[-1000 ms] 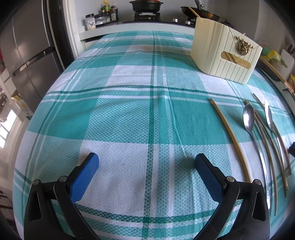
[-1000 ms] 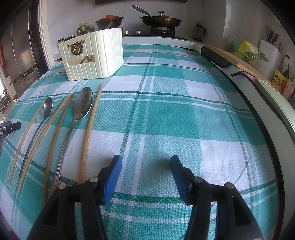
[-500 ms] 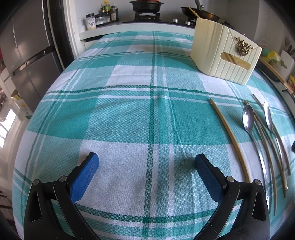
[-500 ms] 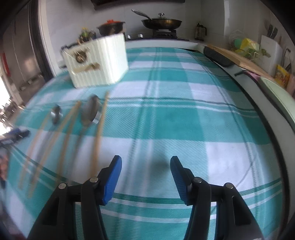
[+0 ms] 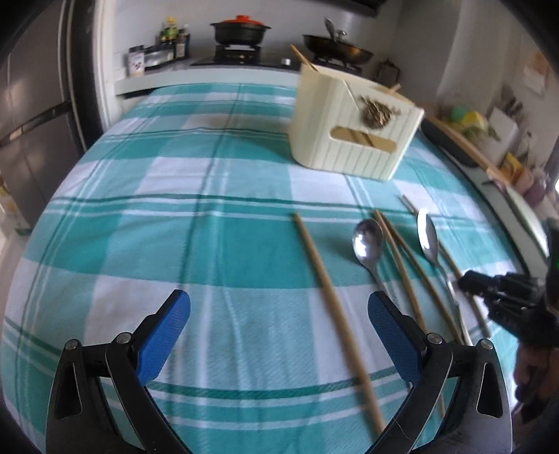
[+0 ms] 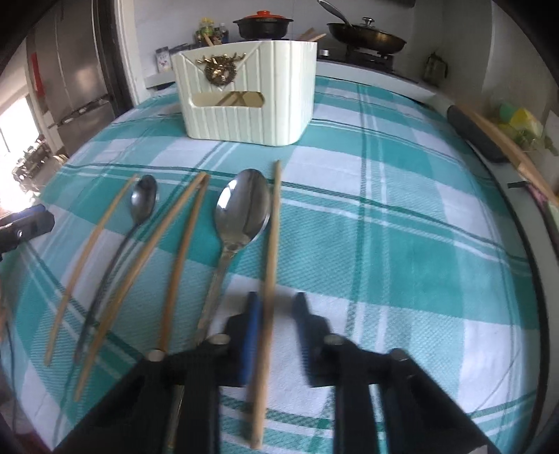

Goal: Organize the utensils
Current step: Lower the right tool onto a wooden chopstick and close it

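Several bamboo chopsticks and two metal spoons lie side by side on the checked tablecloth. In the right wrist view the large spoon [image 6: 243, 209] and small spoon [image 6: 142, 199] lie left of the rightmost chopstick [image 6: 269, 265]. My right gripper [image 6: 276, 316] is low over the cloth, its jaws narrowed around that chopstick with a small gap on the right. My left gripper [image 5: 279, 321] is open and empty above the cloth, left of the leftmost chopstick [image 5: 328, 293]. The cream utensil holder [image 6: 244, 94] stands behind, also in the left wrist view [image 5: 353, 129].
A stove counter with a black pot [image 6: 262, 24] and a wok [image 6: 367, 35] lies behind the table. A fridge [image 5: 31, 115] stands at the left. A wooden board [image 6: 503, 143] and sponges sit along the right counter edge.
My right gripper has moved left and down over the rightmost chopstick and its jaws have narrowed around it. My left gripper has shifted right, toward the utensils.
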Motion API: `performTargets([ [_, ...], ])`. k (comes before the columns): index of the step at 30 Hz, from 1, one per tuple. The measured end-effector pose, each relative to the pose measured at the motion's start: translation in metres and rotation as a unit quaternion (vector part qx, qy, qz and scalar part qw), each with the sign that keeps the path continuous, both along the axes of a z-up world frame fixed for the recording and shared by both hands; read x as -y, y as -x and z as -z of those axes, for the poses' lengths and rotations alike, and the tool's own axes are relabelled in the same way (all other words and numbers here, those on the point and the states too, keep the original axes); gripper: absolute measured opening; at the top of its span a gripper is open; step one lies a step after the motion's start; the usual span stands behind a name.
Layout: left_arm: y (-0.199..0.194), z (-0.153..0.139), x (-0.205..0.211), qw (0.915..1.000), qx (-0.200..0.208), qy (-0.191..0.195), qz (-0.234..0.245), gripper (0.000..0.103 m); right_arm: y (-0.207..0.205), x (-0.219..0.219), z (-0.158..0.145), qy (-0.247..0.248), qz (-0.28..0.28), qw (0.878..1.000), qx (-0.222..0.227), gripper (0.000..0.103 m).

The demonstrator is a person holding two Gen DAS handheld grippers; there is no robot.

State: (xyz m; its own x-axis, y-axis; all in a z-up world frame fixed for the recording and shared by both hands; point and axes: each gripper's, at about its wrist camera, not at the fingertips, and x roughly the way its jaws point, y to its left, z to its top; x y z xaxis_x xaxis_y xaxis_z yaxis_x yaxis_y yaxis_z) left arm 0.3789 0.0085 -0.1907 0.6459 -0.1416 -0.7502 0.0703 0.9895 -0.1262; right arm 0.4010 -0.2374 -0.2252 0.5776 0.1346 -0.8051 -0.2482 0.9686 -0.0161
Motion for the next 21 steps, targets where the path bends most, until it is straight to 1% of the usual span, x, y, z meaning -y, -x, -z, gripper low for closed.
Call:
performTargets([
  [4,-0.005,0.005,0.011,1.0,-0.008,-0.002,0.0,0.102,0.006,-0.005,0.0,0.026,0.008,1.0,0.013,0.011],
  [6,-0.005,0.008,0.014,0.9999,-0.012,-0.009,0.0,0.102,0.009,-0.009,0.0,0.041,0.008,0.999,0.021,0.011],
  [8,-0.006,0.011,0.016,0.9998,-0.014,-0.017,-0.003,0.102,0.011,-0.011,0.001,0.046,0.009,0.999,0.026,0.011],
  [13,-0.009,0.018,0.017,0.9994,-0.027,-0.018,-0.013,0.102,0.012,-0.009,0.001,0.043,0.009,0.999,0.031,0.011],
  [21,-0.013,0.024,0.023,0.9988,-0.035,-0.033,-0.009,0.102,0.011,-0.009,0.002,0.038,0.011,0.999,0.035,0.011],
])
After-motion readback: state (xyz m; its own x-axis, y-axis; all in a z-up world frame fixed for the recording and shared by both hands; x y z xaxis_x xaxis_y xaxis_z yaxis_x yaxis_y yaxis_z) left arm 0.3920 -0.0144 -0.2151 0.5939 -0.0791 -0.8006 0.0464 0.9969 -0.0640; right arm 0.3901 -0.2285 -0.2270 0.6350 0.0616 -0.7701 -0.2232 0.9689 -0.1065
